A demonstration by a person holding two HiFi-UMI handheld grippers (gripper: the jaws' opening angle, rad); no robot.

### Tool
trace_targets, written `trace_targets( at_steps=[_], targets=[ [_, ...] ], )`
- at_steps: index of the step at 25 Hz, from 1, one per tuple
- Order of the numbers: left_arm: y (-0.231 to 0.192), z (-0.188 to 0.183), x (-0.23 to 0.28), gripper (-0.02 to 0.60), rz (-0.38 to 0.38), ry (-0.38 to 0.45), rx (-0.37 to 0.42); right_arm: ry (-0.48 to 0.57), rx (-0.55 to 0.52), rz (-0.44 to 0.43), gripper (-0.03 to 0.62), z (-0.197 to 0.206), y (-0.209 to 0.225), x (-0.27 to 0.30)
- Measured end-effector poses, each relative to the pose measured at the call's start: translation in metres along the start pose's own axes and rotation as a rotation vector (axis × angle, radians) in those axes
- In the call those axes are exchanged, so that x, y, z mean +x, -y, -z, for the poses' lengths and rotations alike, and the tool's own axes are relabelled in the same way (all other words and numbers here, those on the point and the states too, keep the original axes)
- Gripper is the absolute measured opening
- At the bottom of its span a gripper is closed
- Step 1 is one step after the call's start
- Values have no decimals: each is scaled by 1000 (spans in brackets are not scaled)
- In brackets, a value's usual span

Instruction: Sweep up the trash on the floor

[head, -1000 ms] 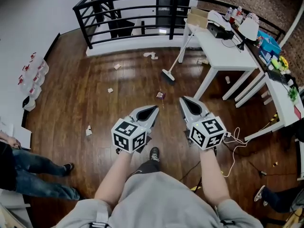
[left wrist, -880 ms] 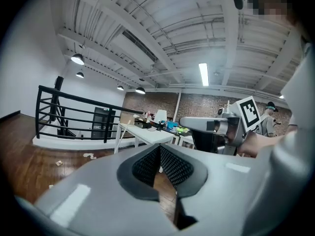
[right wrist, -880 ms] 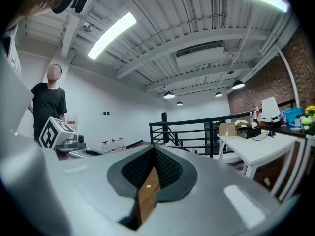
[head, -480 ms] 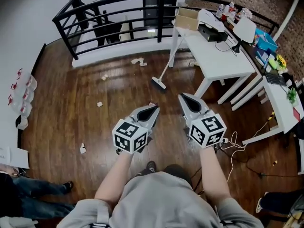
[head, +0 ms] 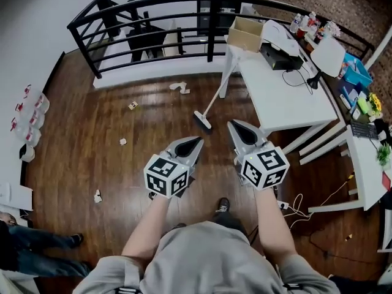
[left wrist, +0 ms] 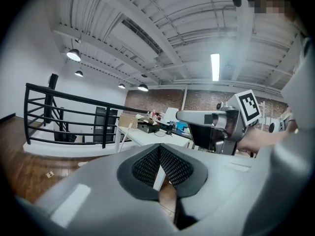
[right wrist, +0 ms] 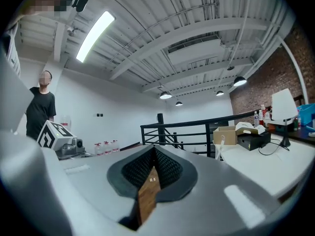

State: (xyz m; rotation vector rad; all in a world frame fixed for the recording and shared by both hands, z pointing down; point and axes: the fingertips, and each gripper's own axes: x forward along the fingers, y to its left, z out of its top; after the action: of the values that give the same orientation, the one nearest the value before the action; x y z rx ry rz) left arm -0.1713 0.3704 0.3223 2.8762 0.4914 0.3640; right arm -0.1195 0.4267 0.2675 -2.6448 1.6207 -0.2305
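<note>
Currently both hands empty: left gripper and right gripper have jaws pressed together, nothing between them. Broom leans on table, head on the floor just ahead. Trash: paper scraps near railing, small scrap further left. Risks: closed jaws nudge the handle and it slides off the table edge; cable near the right foot could snag.
</note>
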Motion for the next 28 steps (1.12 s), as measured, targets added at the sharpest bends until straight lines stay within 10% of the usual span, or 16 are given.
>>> trace_targets(
  at_steps=[15,28],
  targets=[
    [-44,-43,125,6,-191,20,-22,0,14,-147,0,-24,143,78],
    [-170,-68,215,6,-86,34,-53,-92,-45,-55,0,-24,211,207]
  ],
)
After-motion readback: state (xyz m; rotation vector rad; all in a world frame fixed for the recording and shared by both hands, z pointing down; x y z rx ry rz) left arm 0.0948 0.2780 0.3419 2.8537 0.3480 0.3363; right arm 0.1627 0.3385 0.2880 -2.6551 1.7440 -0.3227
